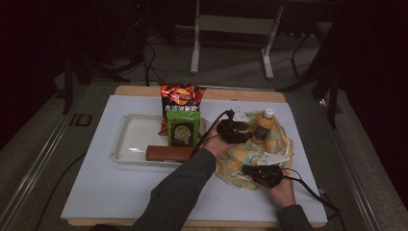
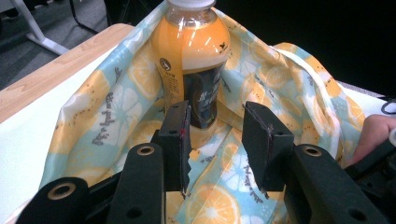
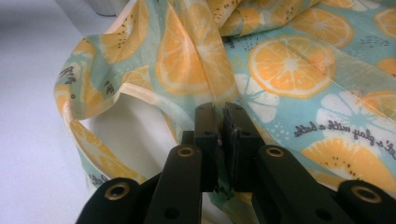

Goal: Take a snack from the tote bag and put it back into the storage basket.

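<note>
**Upright bottle could topple as the bag is handled**

The main risk sits with the orange juice bottle [image 2: 194, 65]. It stands upright on, or just inside the mouth of, the lemon-print cloth bag [image 1: 240, 161], so its footing is soft fabric, not a firm surface. The left claw [image 2: 217, 135] has its jaws apart, just short of the bottle's dark lower label and level with it. If the jaws close off-centre, or one jaw brushes the bottle first, I judge it may tip toward 12 o'clock, into the raised back wall of the bag or over it.

The second risk is the right claw [image 3: 219, 140]. Its jaws are together and clamped on a fold of the bag near the rim. A pull on that fold would drag the cloth under the bottle and upset it. The thin, slick-looking fabric could also slip out of the pinch, and the opening would sag.

The bag is pale blue with orange and yellow citrus slices and dark script lettering. It lies crumpled at about 4 o'clock on the white-covered table [image 1: 120, 192], with a pale lining visible at its mouth. The bottle has a white cap, clear shoulders showing orange liquid, and a dark label band.

At 10 o'clock a white tray [image 1: 130, 139] holds a red crisp bag [image 1: 182, 96], a green packet [image 1: 183, 127] and a brown bar [image 1: 169, 153], well apart from both claws.
</note>
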Motion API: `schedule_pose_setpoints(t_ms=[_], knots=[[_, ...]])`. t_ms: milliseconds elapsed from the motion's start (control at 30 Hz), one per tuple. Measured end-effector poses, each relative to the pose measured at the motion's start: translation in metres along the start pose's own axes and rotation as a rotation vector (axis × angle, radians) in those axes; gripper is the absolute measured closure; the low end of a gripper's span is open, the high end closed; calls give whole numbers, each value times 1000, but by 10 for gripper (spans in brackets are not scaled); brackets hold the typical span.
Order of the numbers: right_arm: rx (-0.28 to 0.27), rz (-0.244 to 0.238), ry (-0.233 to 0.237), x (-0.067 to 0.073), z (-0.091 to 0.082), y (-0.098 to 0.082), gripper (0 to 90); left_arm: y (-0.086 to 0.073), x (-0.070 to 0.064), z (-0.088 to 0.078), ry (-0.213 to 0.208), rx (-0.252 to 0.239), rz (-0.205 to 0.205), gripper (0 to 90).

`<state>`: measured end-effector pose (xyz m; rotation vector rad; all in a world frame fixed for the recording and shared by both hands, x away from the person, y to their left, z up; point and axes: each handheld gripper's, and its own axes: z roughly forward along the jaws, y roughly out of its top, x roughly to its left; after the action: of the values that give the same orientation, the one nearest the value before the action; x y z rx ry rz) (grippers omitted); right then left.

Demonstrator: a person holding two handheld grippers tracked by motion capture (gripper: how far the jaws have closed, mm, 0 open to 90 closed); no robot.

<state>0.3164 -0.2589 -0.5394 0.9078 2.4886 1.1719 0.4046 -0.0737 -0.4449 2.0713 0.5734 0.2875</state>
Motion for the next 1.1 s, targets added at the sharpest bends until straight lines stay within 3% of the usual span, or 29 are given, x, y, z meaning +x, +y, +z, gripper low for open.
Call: schedule_pose_setpoints(t_ms=[800,1100], knots=[[-3,-7,-5,1,0,0,837,33,0,24,22,-15,-3,580],[-3,-7,-2,1,0,0,834,42,4,35,58,-9,-8,565]])
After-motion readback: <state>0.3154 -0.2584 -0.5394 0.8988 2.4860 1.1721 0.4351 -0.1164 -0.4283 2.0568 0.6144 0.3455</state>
